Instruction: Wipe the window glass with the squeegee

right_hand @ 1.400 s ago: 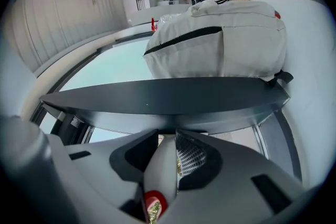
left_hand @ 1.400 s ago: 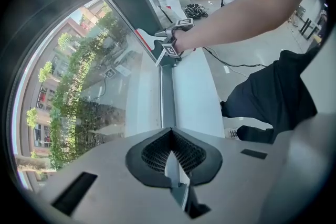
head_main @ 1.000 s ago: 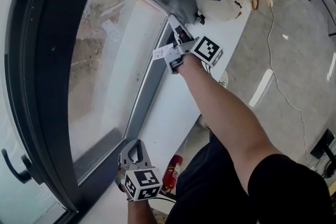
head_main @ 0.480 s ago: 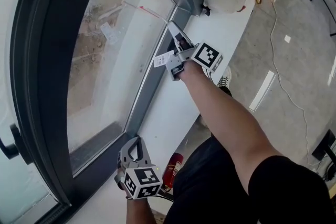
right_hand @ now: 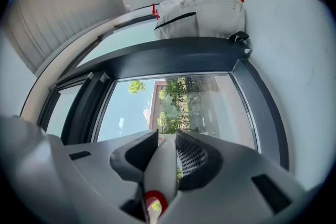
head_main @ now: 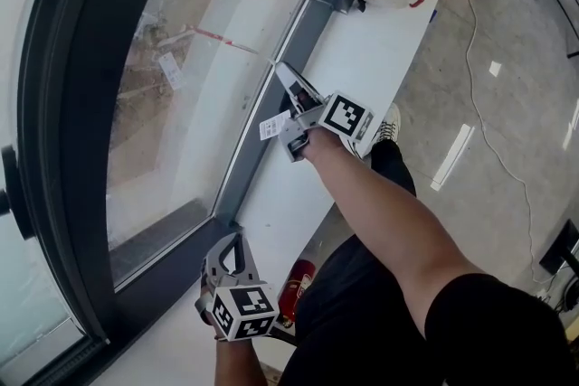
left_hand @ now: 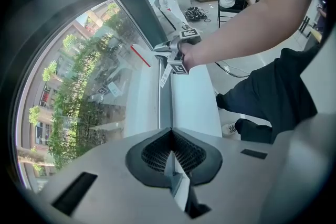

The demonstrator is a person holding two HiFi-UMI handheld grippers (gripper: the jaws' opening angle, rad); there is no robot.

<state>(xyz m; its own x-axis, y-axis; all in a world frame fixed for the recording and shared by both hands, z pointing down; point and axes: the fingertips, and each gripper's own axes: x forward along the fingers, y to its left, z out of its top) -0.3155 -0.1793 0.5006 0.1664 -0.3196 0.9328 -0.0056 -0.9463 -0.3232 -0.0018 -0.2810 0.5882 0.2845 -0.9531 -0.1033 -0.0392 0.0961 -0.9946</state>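
My right gripper [right_hand: 167, 139] was clamped on the squeegee [right_hand: 160, 168] to press it against the window glass [head_main: 181, 104]; my left gripper [head_main: 233, 253] hung below, closed and empty.

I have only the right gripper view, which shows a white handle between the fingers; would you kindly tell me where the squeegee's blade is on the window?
Observer: In the head view the squeegee reaches from the right gripper out over the glass, starting at the frame edge by the sill. Its red-edged blade appears to lie on the pane.
Operator: Thank you. Where is the left gripper?
Observer: The left gripper is low beside the sill, off the glass, fingers together with nothing between them.
Operator: Is anything dangling near the right one?
Observer: Yes, a small white tag hangs beside it, on the window side.
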